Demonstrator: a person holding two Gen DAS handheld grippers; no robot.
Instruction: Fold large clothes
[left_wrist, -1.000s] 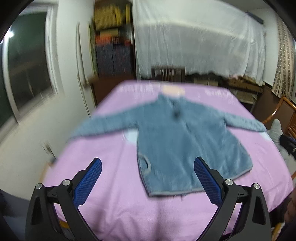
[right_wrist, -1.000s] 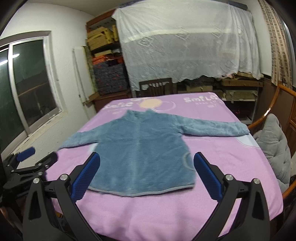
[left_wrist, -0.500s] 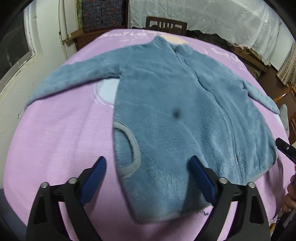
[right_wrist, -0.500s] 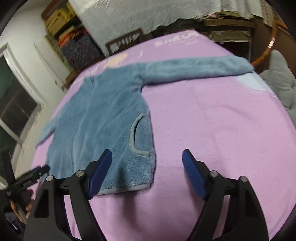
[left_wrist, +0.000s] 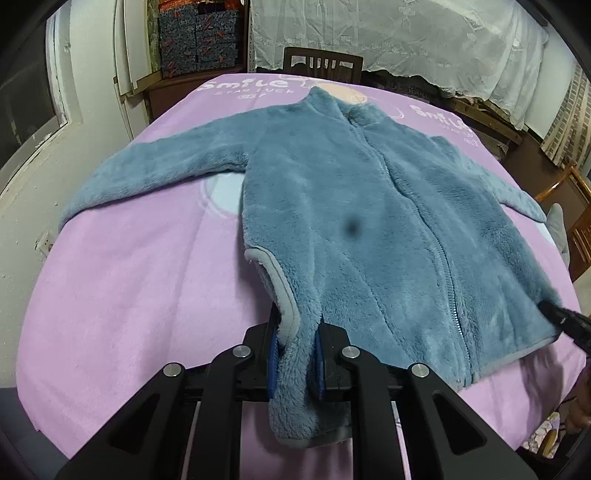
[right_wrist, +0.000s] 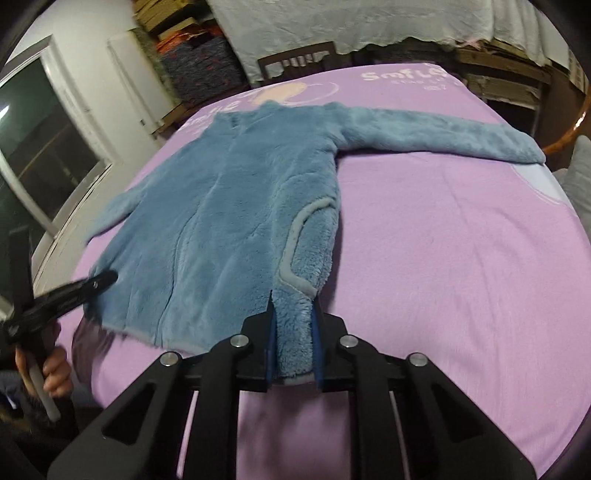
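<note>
A blue fleece zip jacket (left_wrist: 351, 206) lies flat, front up, on the purple blanket (left_wrist: 122, 288), collar far, both sleeves spread out. My left gripper (left_wrist: 295, 354) is shut on the jacket's near left hem corner, beside the grey-trimmed pocket. My right gripper (right_wrist: 293, 347) is shut on the jacket (right_wrist: 229, 206) at its near right hem corner, below the other pocket. Each gripper shows at the edge of the other's view, the right one (left_wrist: 569, 325) and the left one (right_wrist: 62, 295).
The blanket (right_wrist: 461, 258) covers a table that drops off at the near edge and sides. A dark wooden chair (left_wrist: 321, 66) stands at the far end. Shelves and a white-draped unit (left_wrist: 406, 33) line the back wall. A window (right_wrist: 33, 147) is at the left.
Both grippers came down from above the table to the near hem and went from wide open to shut on its two corners.
</note>
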